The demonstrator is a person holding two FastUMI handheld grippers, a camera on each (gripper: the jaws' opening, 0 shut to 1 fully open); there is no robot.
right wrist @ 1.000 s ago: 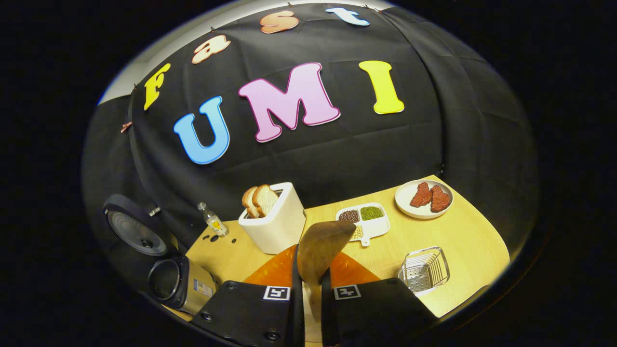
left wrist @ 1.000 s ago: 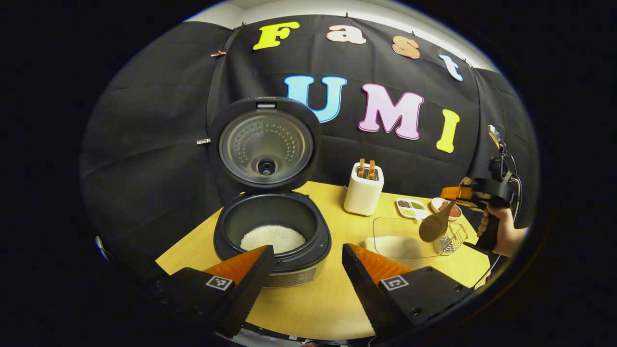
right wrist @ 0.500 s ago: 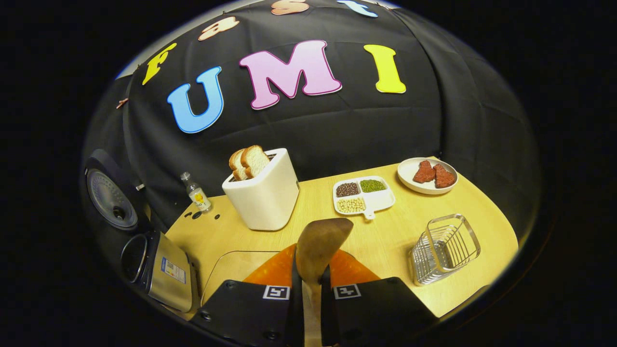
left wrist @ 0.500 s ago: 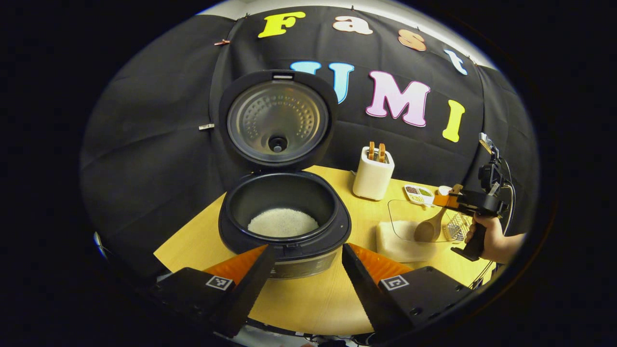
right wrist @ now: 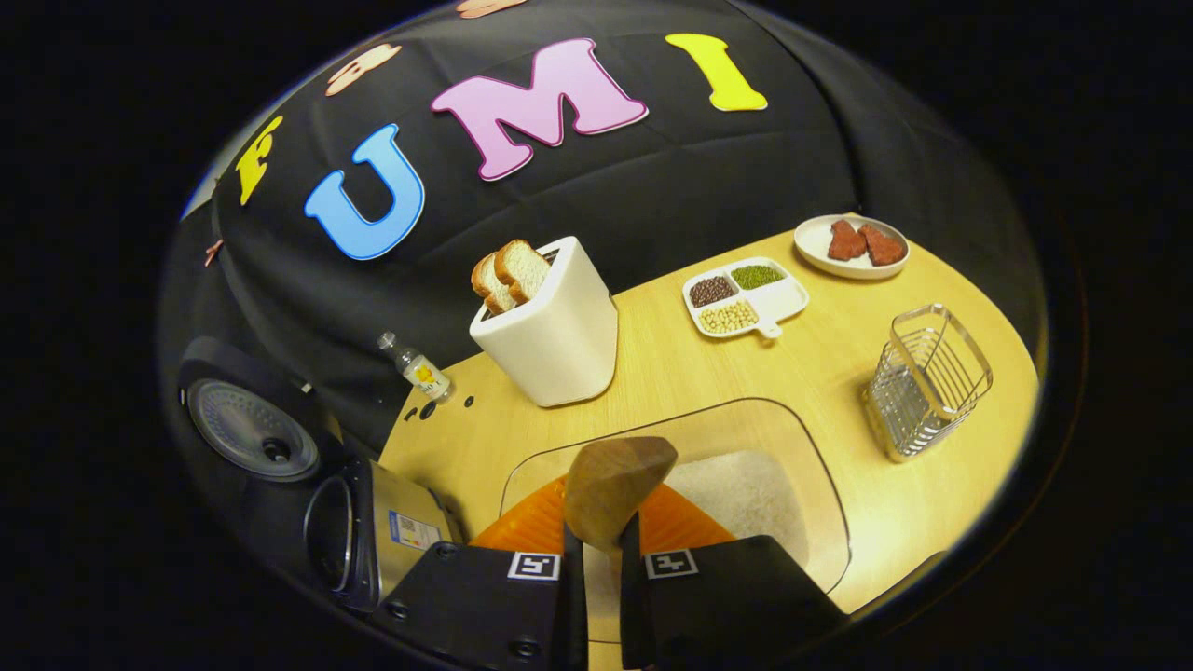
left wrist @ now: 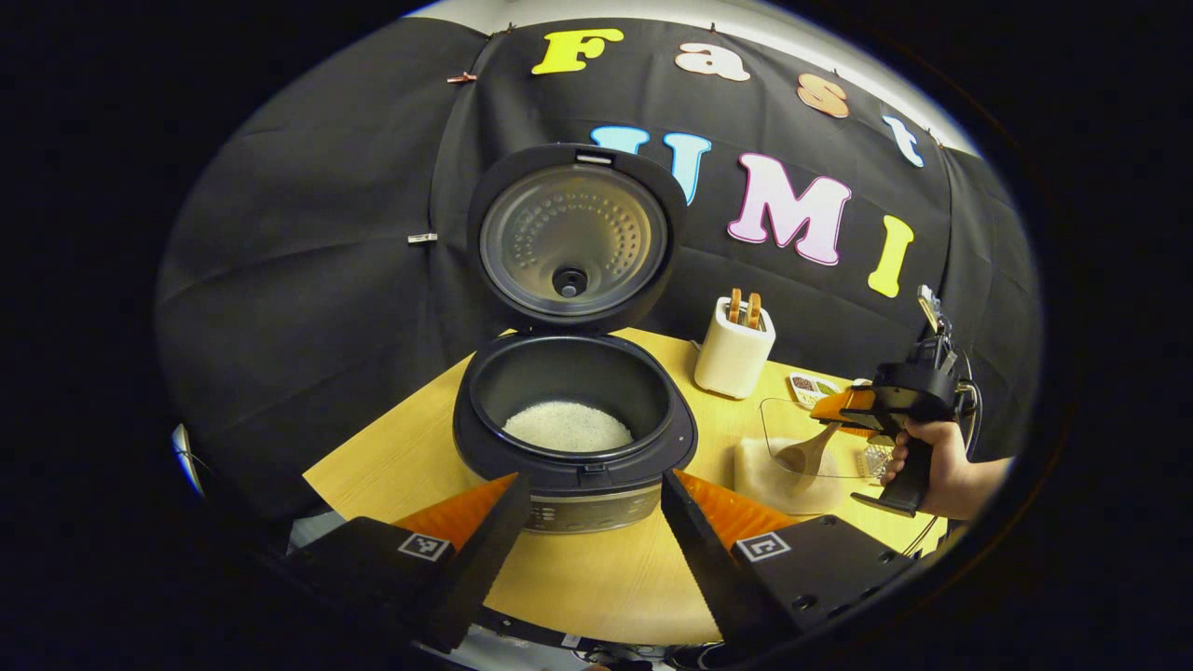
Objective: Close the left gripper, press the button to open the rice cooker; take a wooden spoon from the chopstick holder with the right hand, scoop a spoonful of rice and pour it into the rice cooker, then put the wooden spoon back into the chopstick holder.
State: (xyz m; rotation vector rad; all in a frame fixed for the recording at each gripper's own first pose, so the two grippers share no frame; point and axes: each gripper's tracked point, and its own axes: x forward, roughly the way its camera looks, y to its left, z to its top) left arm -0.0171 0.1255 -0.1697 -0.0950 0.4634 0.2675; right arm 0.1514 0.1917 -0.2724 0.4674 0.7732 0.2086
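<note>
Now clamped on the wooden spoon [right wrist: 610, 485] — right gripper [right wrist: 596, 559], bowl above the rice [right wrist: 736, 499]. Left gripper [left wrist: 587, 508] spread, idle. Could spill toward nine o'clock, short of the rice cooker [left wrist: 573, 438] — tilt or shallow scoop.

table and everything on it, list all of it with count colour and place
table: 1, light wood, under everything
rice cooker: 1, black, lid up, white rice inside, table's left part
clear container: 1, transparent, white rice inside, beside the cooker
wooden spoon: 1, brown, bowl over the container
toaster: 1, white, two bread slices in it, at the back
small bottle: 1, clear with yellow label, left of toaster
divided dish: 1, white, brown, green and pale beans
plate: 1, white, two red pieces, far corner
wire holder: 1, metal, right of container
left gripper: 1, black and orange, open, before the cooker
right gripper: 1, black and orange, shut on the spoon
hand: 1, holding the right gripper's handle
</note>
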